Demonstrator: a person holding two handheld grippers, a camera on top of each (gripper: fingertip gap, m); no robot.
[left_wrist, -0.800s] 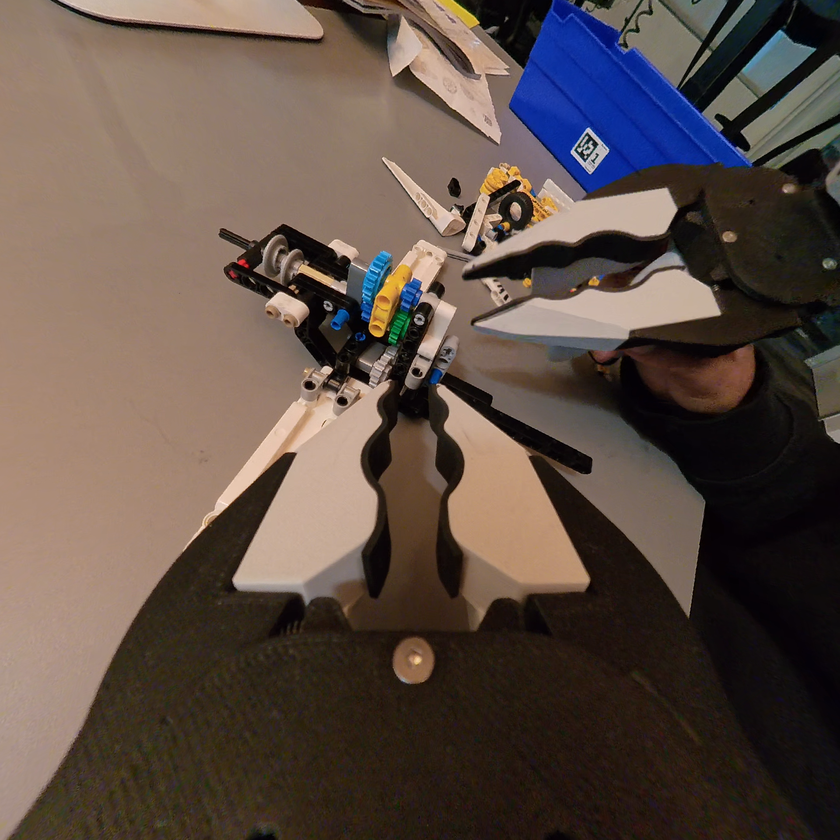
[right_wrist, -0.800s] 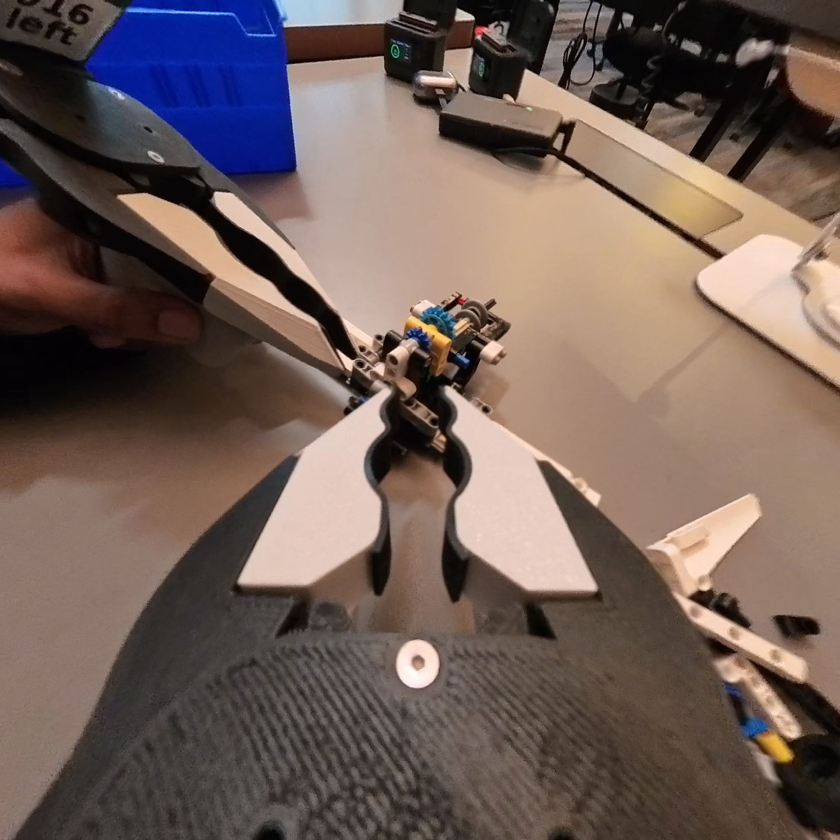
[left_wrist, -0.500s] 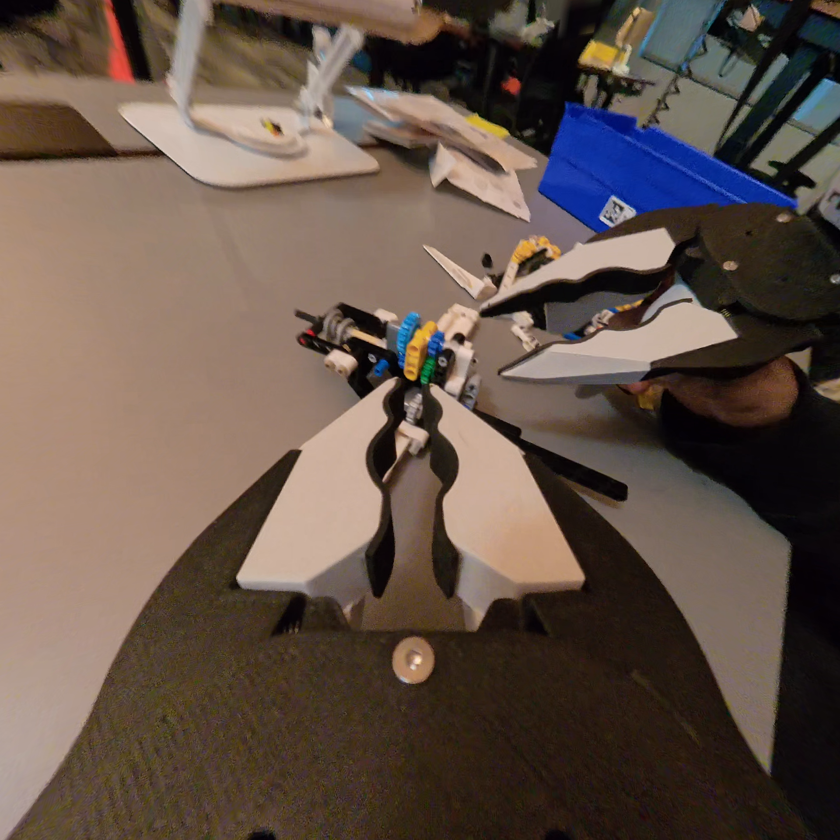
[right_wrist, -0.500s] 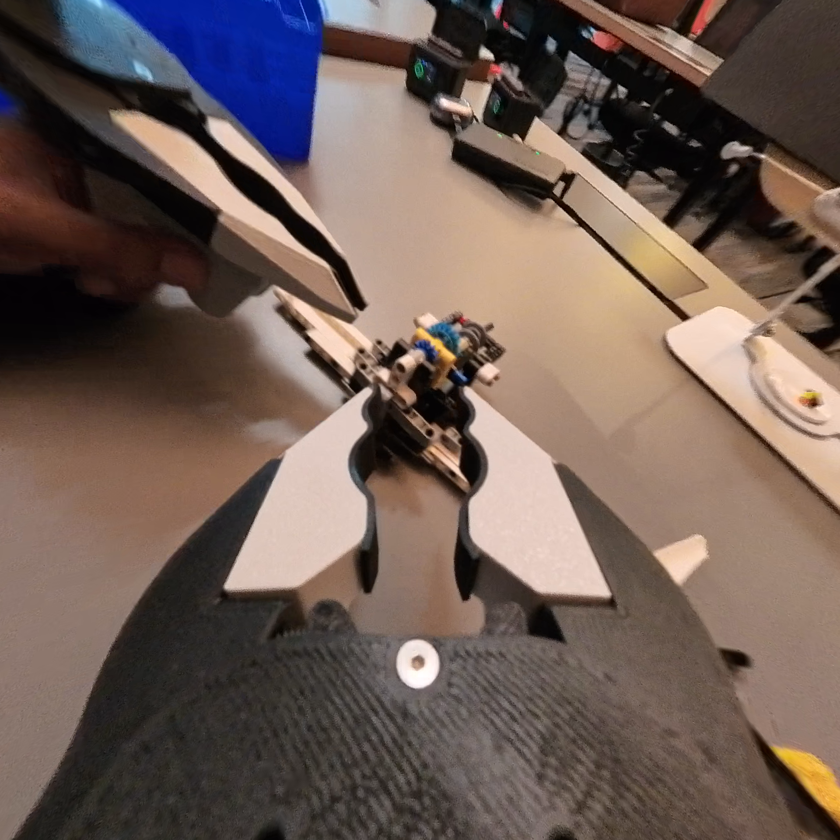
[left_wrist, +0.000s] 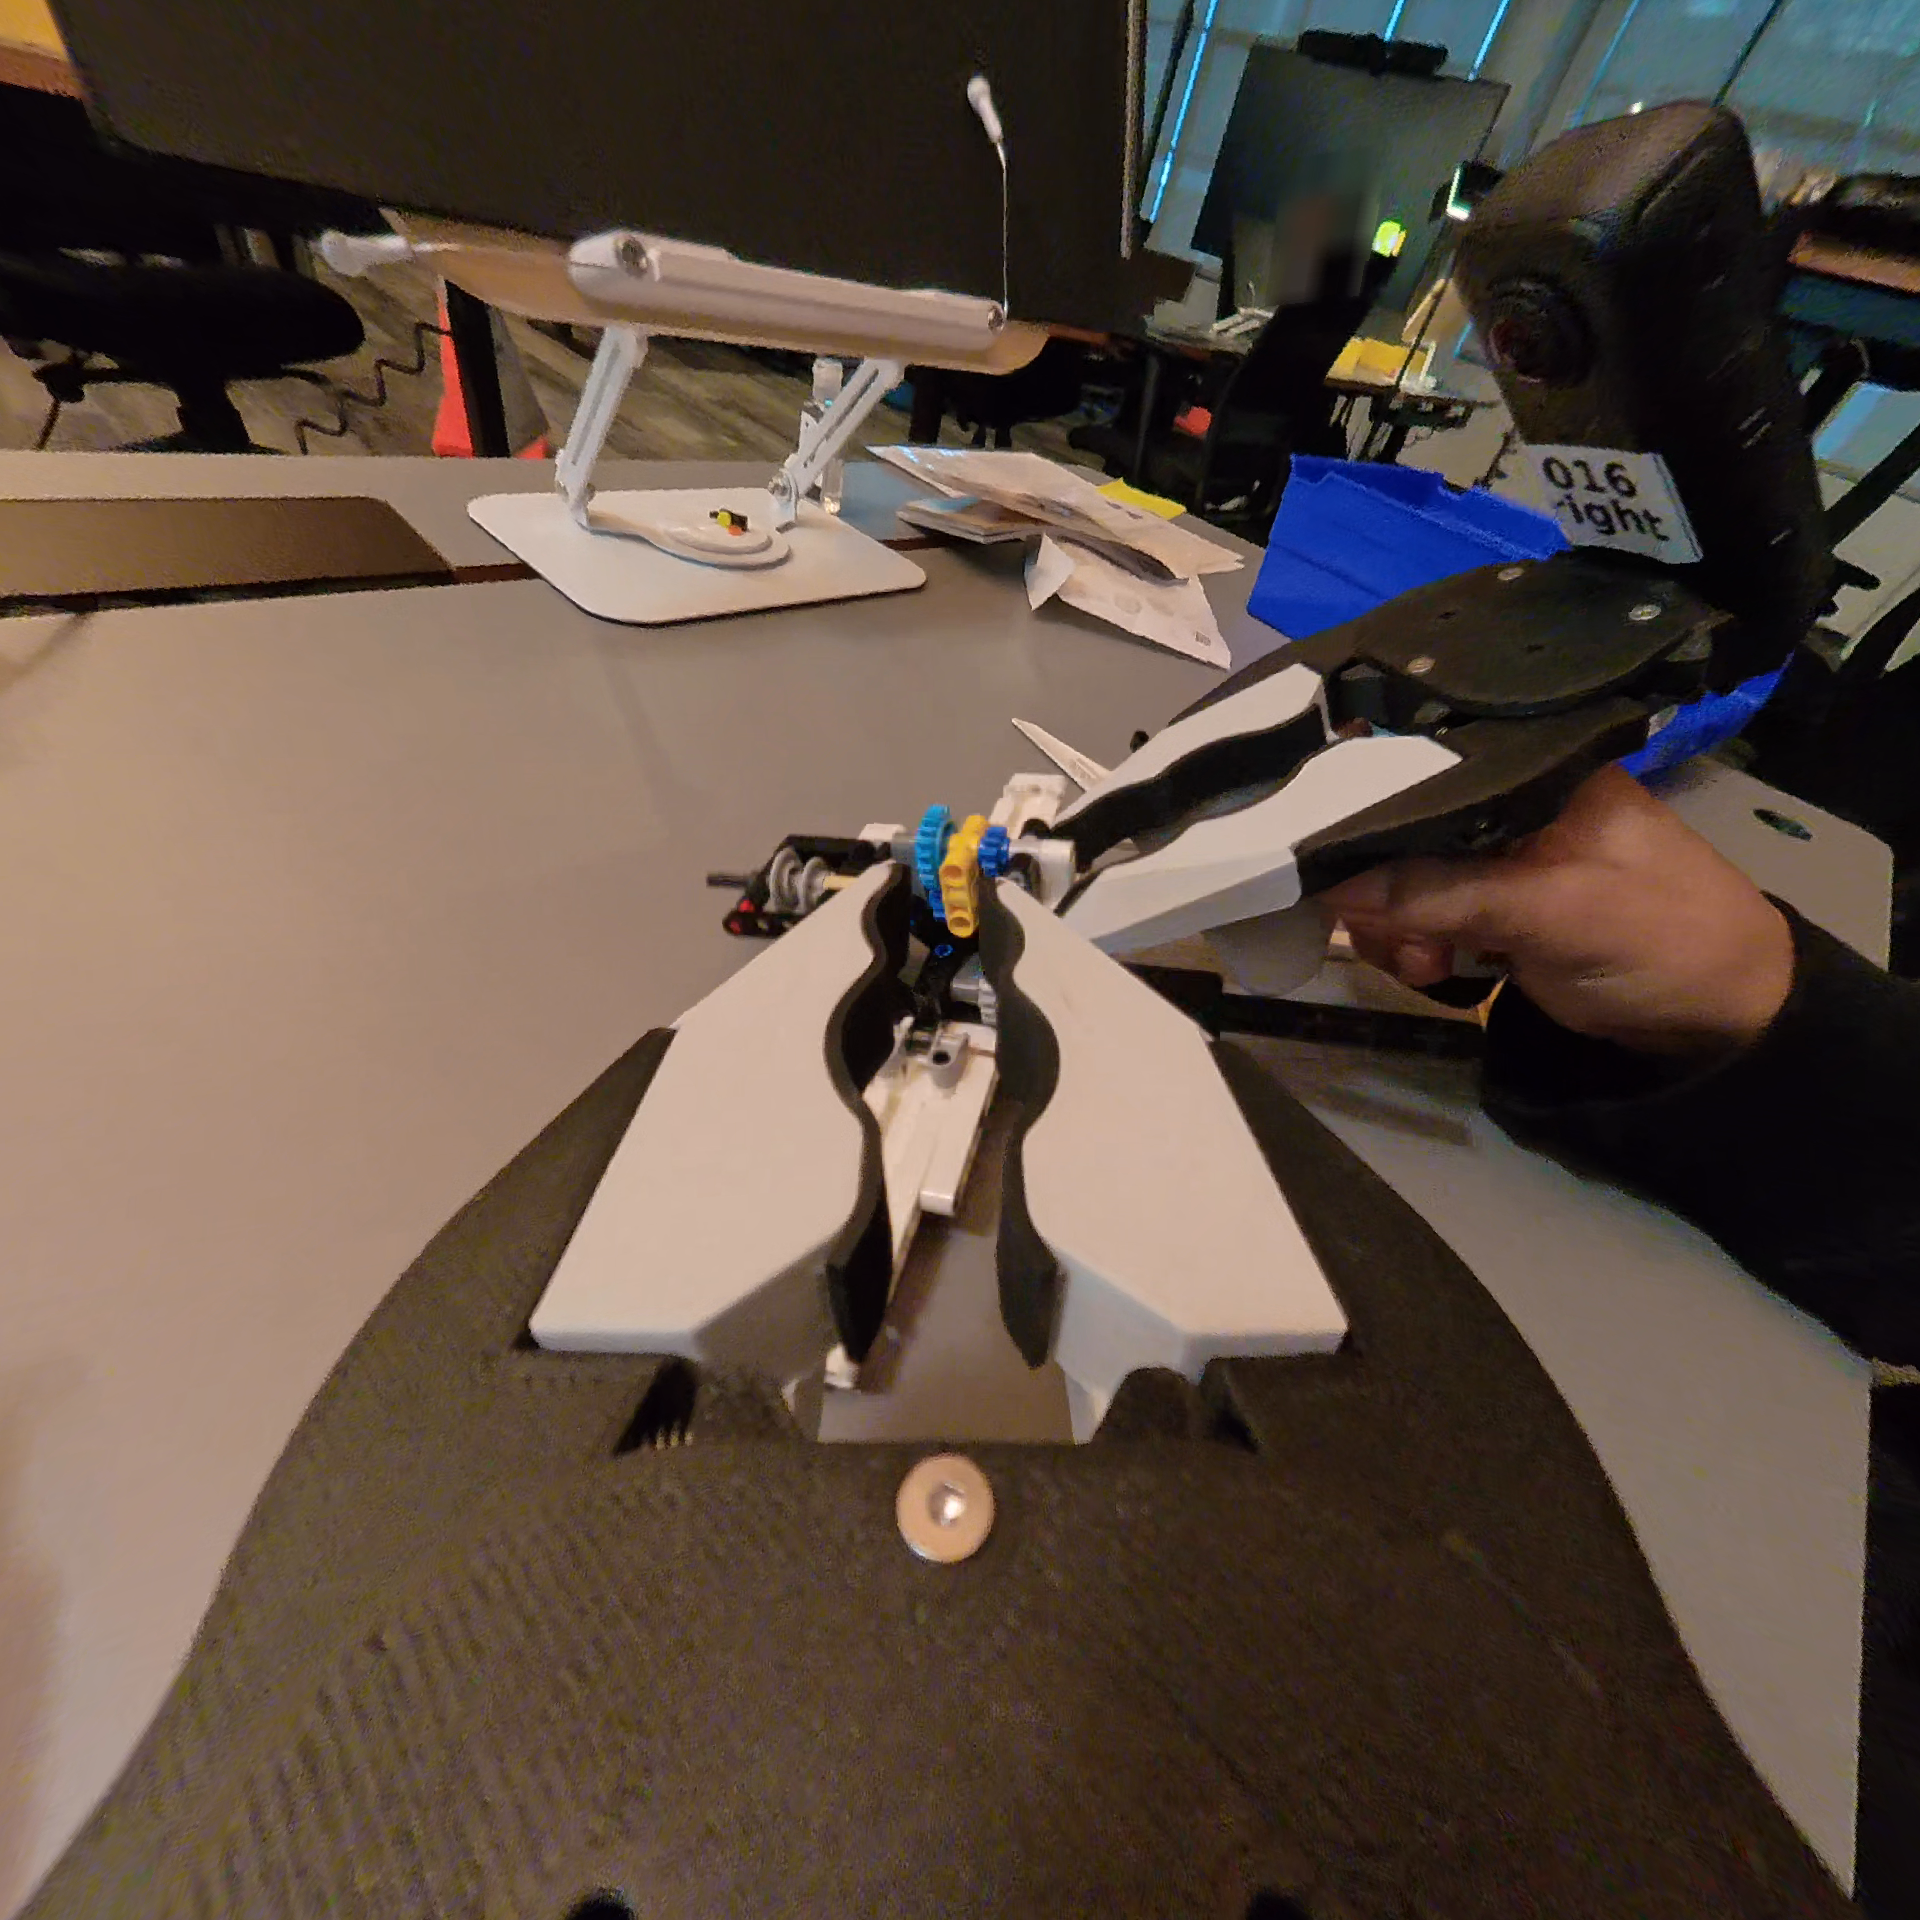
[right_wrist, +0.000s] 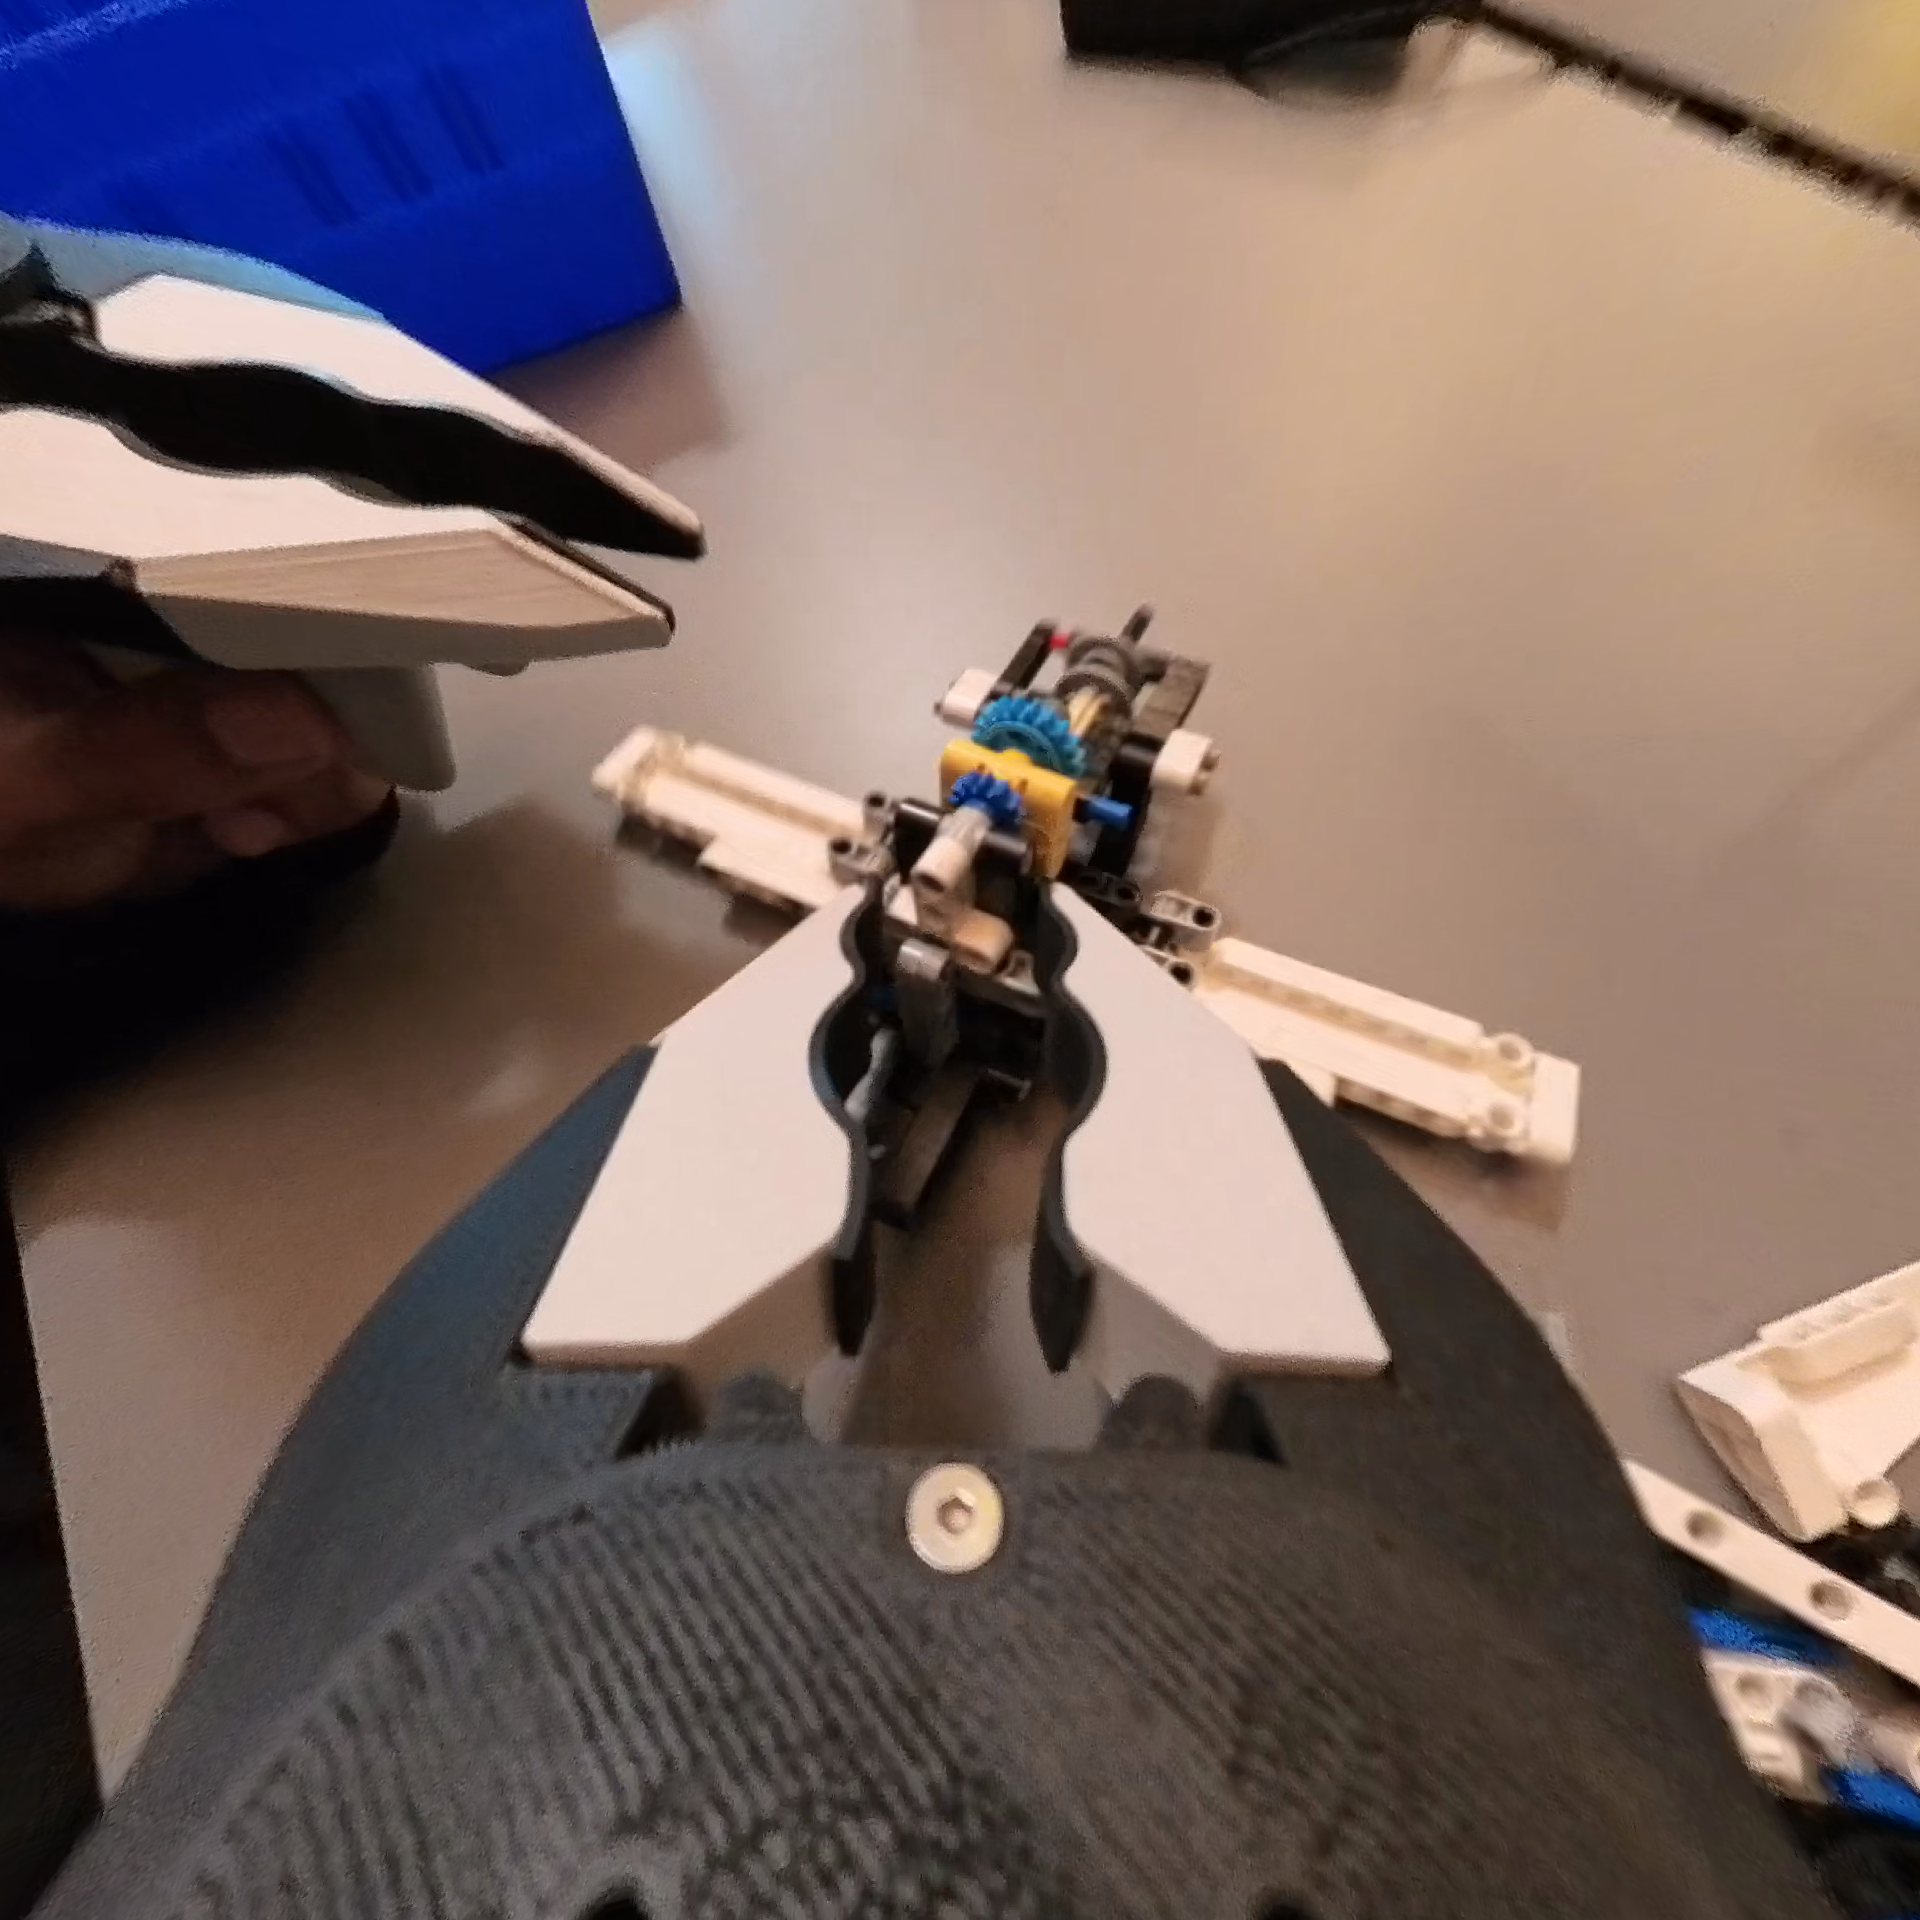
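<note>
Toy-brick model (right_wrist: 1049, 790) clamped at its near end by right gripper (right_wrist: 951, 935); left gripper (right_wrist: 665, 582) lifted beside, nearly closed, bare.

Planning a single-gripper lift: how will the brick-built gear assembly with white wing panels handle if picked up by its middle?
The brick-built gear assembly is probably light and fairly stiff, being pinned plastic beams. Its long white wing panels stick out both sides, so it may tilt or pop apart at joints. Flat on the table, unlikely to roll.
</note>
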